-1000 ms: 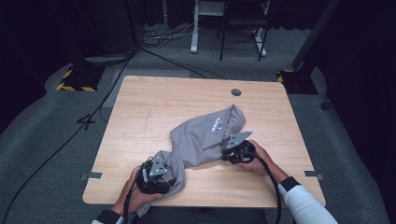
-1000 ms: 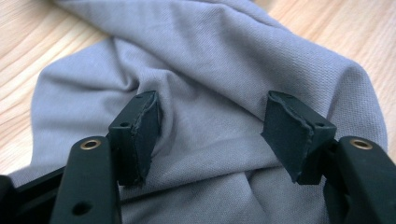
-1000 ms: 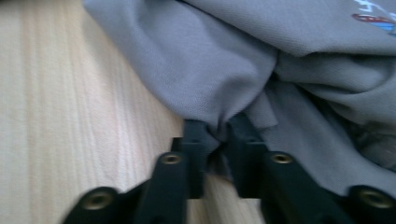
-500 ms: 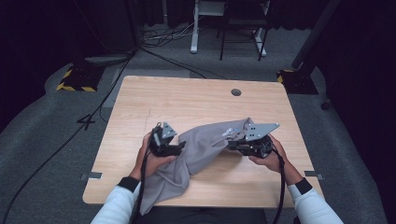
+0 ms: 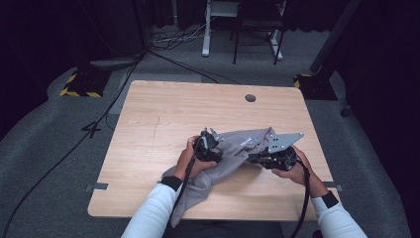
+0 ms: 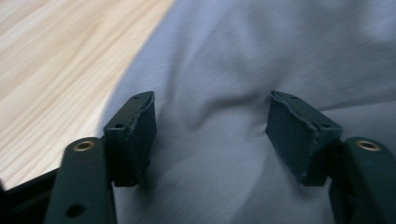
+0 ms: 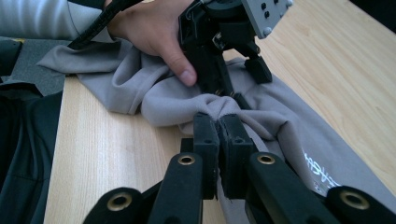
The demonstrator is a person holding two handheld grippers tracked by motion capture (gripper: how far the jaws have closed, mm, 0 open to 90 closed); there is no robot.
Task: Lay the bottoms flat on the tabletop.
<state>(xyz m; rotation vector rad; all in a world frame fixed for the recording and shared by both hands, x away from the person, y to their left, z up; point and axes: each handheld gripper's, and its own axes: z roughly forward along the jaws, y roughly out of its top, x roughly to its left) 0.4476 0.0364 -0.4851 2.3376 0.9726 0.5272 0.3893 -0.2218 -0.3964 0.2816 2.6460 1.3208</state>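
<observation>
Since half a second ago my left gripper (image 5: 214, 140) has slid right along the cloth, closer to my right gripper (image 5: 253, 158), and the grey garment (image 5: 233, 153) has bunched into a shorter heap between them. I count one garment, two grippers, one table (image 5: 148, 124). The garment lies on the near half of the table, right of centre, with one end trailing over the near edge (beside my left sleeve). It is soft, grey, creased, with small white lettering (image 7: 317, 170) on it. My right gripper is clenched on a pinched fold of the garment (image 7: 219, 106). My left gripper (image 6: 212, 128) stands released, jaws spread wide over smooth grey cloth.
</observation>
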